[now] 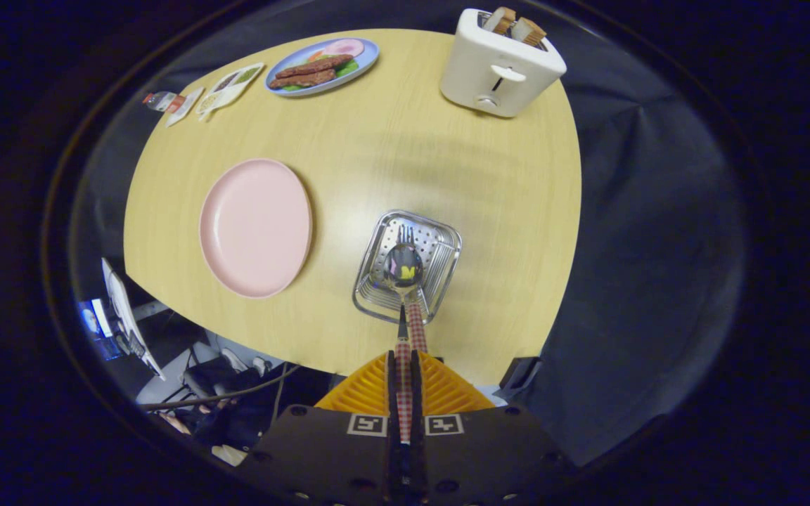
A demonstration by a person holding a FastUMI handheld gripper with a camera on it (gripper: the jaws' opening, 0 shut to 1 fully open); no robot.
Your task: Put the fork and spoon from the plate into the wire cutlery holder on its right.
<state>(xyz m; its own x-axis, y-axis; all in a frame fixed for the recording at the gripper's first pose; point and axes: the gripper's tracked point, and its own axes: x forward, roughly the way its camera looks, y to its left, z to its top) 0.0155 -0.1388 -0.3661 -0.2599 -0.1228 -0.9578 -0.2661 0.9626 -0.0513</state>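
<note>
My gripper (405, 365) is clamped: both fingers press on the checked handle of the spoon (405, 270), which runs out ahead of them. The spoon's bowl hangs over the wire cutlery holder (440, 235). Fork (405, 235) tines show inside the holder, just beyond the spoon bowl. The pink plate (256, 226) lies bare to the holder's left on the wooden table (412, 154). Far side: white toaster (500, 63) with bread, blue plate of food (322, 65).
</note>
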